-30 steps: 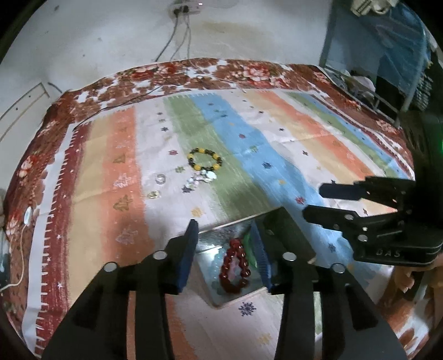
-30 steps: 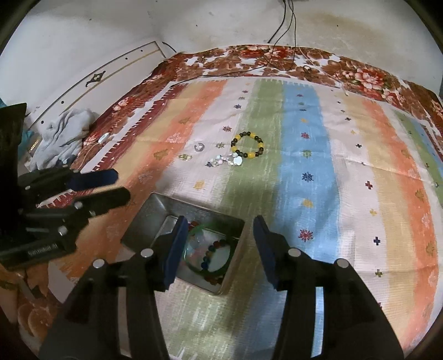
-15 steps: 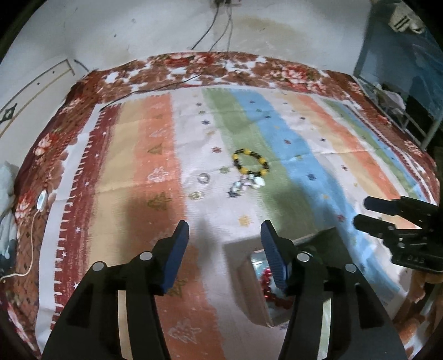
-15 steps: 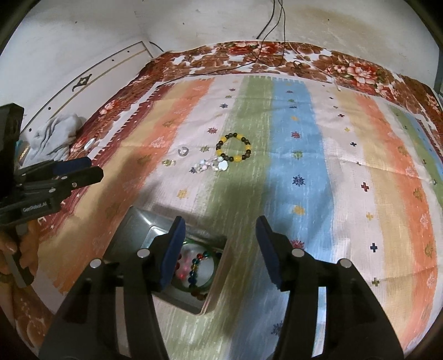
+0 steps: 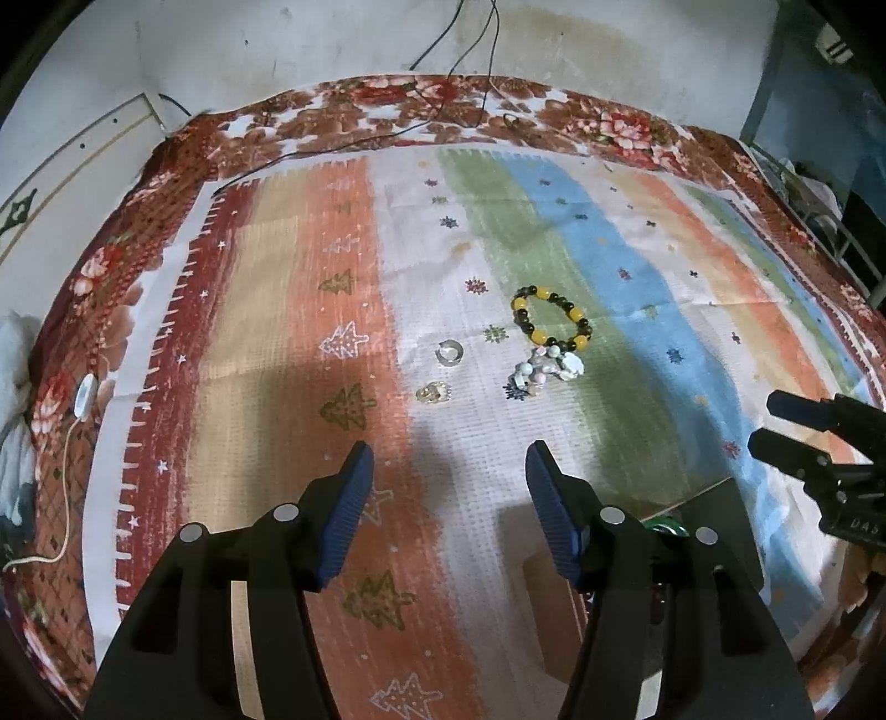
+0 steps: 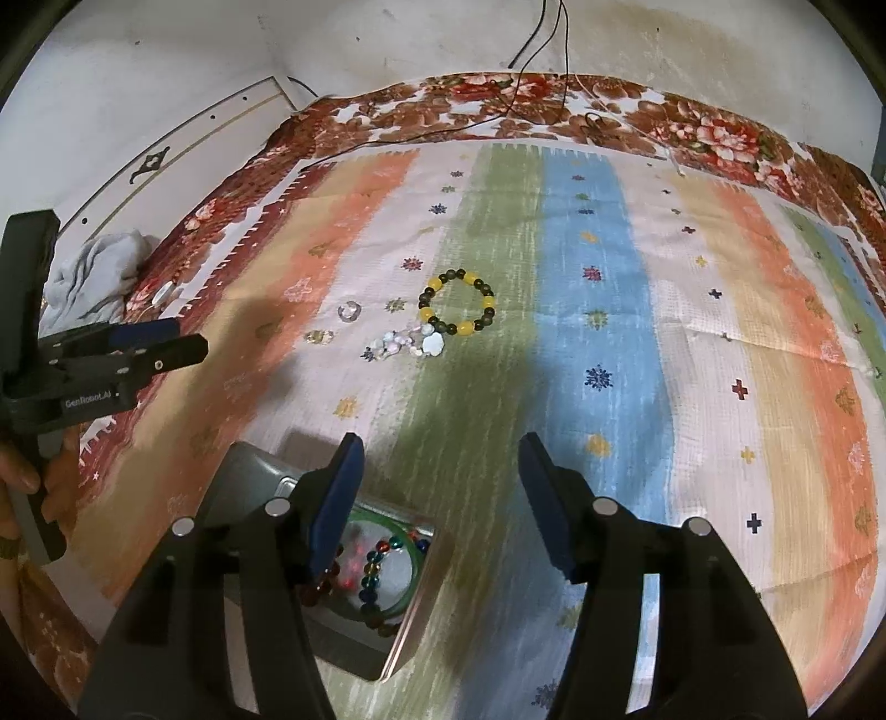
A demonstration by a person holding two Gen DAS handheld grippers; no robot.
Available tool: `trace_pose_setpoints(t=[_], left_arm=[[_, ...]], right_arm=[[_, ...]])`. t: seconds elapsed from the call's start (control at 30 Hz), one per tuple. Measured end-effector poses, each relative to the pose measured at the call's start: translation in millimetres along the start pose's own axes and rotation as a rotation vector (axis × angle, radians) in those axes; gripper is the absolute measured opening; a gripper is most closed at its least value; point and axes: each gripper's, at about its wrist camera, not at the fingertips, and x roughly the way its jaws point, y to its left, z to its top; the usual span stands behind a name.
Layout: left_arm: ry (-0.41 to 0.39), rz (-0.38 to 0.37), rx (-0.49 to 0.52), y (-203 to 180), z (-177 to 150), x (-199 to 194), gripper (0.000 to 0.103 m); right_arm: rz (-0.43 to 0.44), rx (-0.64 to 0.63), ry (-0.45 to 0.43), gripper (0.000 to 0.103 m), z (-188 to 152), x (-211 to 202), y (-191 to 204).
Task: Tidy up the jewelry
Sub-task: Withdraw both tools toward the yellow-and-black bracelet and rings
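A yellow-and-dark bead bracelet [image 5: 554, 321] [image 6: 458, 303] lies on the striped cloth, with a white shell piece [image 5: 545, 368] [image 6: 407, 344] just in front of it. To their left lie a silver ring [image 5: 451, 351] [image 6: 350, 311] and a small gold piece [image 5: 433, 393] [image 6: 319, 335]. A metal tin [image 6: 249, 471] [image 5: 714, 498] holds a green bangle [image 6: 412, 559] and bead bracelets. My left gripper [image 5: 447, 465] hovers left of the tin, jaws opening, nothing between them. My right gripper [image 6: 441, 448] hangs over the tin's far right corner, jaws opening and empty.
The striped cloth [image 5: 343, 288] covers a floral bedspread [image 6: 554, 94] that meets the wall at the back. Black cables [image 6: 531, 33] run down the wall onto it. A white cord switch [image 5: 83, 393] and grey cloth [image 6: 94, 271] lie at the left edge. A hand [image 6: 22, 487] holds the left gripper.
My left gripper has swung left off the tin, so the red bracelet no longer shows between its fingers. Both grippers' jaws have widened. The right gripper has edged forward over the tin.
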Motion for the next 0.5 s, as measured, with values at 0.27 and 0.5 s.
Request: trace_pose_setpoints(t=[0.27, 0.5], left_arm=[[0.059, -0.040, -0.033, 8.0, 11.9, 23.2, 0.058], [0.089, -0.038, -0.028, 11.0, 19.8, 39.9, 0.058]], right_arm=[[0.003, 0.003, 0.038, 0.061, 12.8, 21.9, -4.9], [0.012, -0.005, 0.064, 0.065, 24.2, 40.5, -8.5]])
